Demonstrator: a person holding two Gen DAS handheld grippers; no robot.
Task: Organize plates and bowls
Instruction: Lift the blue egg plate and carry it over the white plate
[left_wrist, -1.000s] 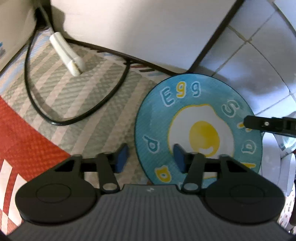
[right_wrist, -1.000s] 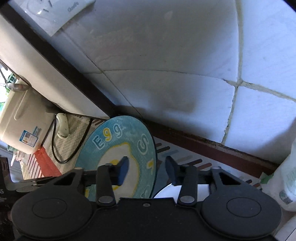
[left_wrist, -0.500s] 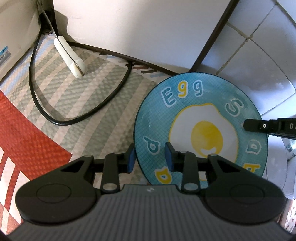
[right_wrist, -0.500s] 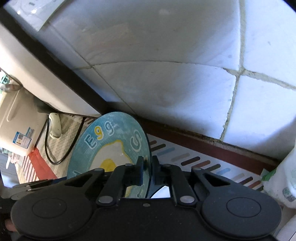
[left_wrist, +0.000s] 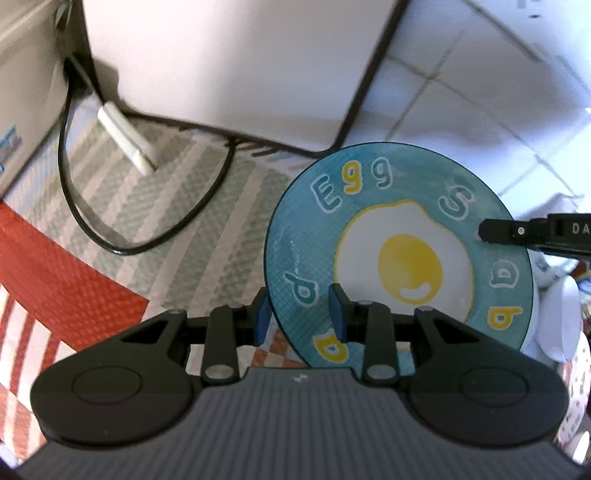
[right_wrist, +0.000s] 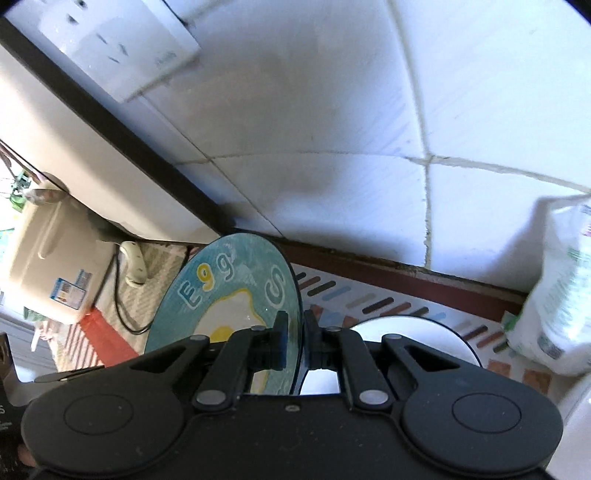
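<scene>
The blue egg-print plate (left_wrist: 399, 254) stands tilted on edge above the patterned surface (left_wrist: 155, 221), near the tiled wall; the right gripper (right_wrist: 294, 341) is clamped on its right rim, and the left gripper (left_wrist: 301, 317) straddles its near-left rim, though whether those pads press is unclear. This looks like the lifting step. Next, I judge, both hands must carry it level toward the white plate (right_wrist: 413, 328) just right, itself half hidden behind the gripper.
</scene>
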